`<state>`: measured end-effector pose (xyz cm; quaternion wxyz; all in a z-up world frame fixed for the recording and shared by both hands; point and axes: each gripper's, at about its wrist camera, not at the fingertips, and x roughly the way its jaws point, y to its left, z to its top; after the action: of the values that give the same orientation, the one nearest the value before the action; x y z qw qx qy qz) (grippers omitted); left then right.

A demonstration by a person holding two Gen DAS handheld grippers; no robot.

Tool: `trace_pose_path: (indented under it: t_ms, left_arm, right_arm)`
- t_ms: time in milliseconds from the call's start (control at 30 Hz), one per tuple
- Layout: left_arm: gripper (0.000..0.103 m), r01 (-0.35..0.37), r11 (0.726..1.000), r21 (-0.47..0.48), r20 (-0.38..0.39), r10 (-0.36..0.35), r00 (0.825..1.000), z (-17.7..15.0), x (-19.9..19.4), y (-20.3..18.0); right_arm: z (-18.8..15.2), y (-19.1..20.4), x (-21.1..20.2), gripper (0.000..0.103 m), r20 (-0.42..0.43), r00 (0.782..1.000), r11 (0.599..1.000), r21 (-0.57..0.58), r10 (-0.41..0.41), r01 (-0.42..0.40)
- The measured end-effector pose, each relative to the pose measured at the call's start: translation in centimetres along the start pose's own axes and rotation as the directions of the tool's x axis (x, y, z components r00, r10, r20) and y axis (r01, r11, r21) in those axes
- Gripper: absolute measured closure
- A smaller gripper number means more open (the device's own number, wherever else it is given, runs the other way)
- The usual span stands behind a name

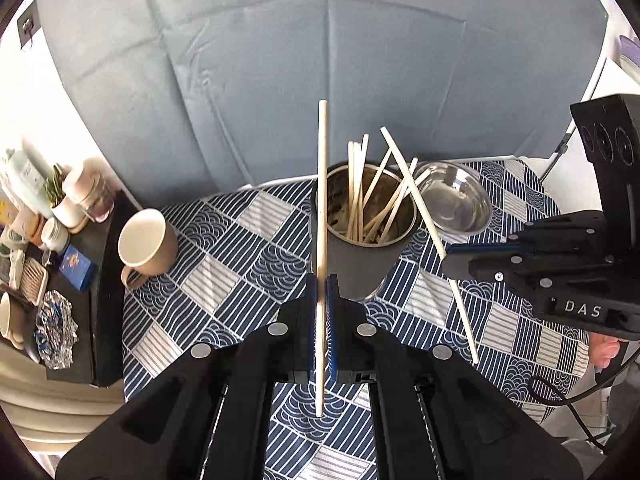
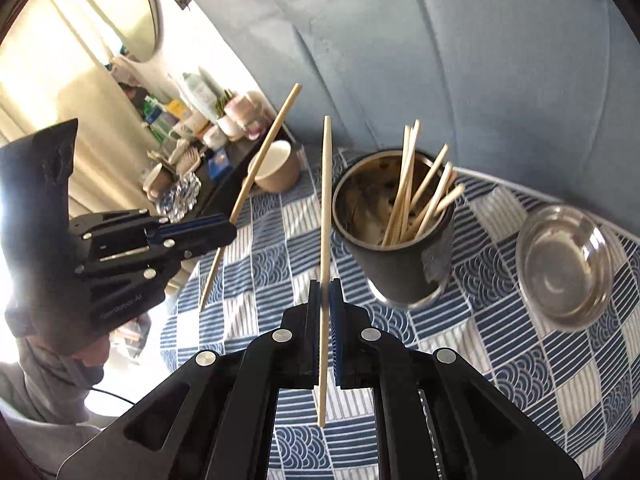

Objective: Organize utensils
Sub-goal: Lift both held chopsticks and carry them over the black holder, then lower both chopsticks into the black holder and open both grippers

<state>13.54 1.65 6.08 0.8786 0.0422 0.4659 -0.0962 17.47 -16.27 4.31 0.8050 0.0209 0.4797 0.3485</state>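
Note:
A dark metal holder cup [image 1: 362,256] [image 2: 400,256] stands on the blue patterned tablecloth [image 1: 224,272] and holds several wooden chopsticks [image 1: 374,196] [image 2: 416,196]. My left gripper [image 1: 322,280] is shut on one chopstick [image 1: 322,184], held upright just left of the cup; it also shows in the right wrist view [image 2: 232,232] with its chopstick [image 2: 268,148]. My right gripper [image 2: 325,284] is shut on another chopstick [image 2: 327,200], left of the cup; in the left wrist view it [image 1: 448,256] holds that stick [image 1: 424,216] slanted by the cup's right rim.
A steel bowl [image 1: 456,200] [image 2: 564,268] sits right of the cup. A tan mug [image 1: 146,242] [image 2: 276,168] stands at the cloth's left edge. A dark side shelf [image 1: 108,300] carries bottles and jars. A grey-blue cushioned back [image 1: 320,60] rises behind the table.

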Motion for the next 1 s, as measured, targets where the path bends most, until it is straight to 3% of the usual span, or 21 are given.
trace_pose_path:
  t_ms: [333, 467, 700, 800, 1000]
  left_arm:
    - [0.098, -0.011, 1.0, -0.014, 0.118, 0.013, 0.993, 2.9, -0.8, 0.0]
    - [0.098, 0.037, 0.999, -0.023, 0.135, -0.033, 0.99, 4.1, -0.3, 0.4]
    - [0.098, 0.081, 0.995, -0.05, 0.255, -0.066, 0.965, 5.8, 0.9, 1.0]
    - [0.098, 0.126, 0.991, -0.035, 0.254, -0.113, 0.961, 6.3, 2.5, 0.8]
    - [0.098, 0.16, 0.987, -0.021, 0.258, -0.15, 0.955, 7.5, 5.4, 0.5]
  right_arm:
    - [2.9, -0.4, -1.8, 0.098, 0.112, 0.992, 0.998, -0.018, -0.052, 0.054]
    - [4.1, -0.7, -1.7, 0.098, 0.121, 0.991, 0.998, -0.021, -0.051, 0.054]
    - [6.0, -1.8, -0.8, 0.098, 0.146, 0.988, 0.999, 0.006, -0.052, 0.052]
    - [6.7, -2.4, 0.2, 0.098, 0.132, 0.988, 0.996, 0.004, -0.084, 0.084]
    - [8.3, -3.0, 1.1, 0.098, 0.135, 0.99, 0.999, -0.004, -0.034, 0.035]
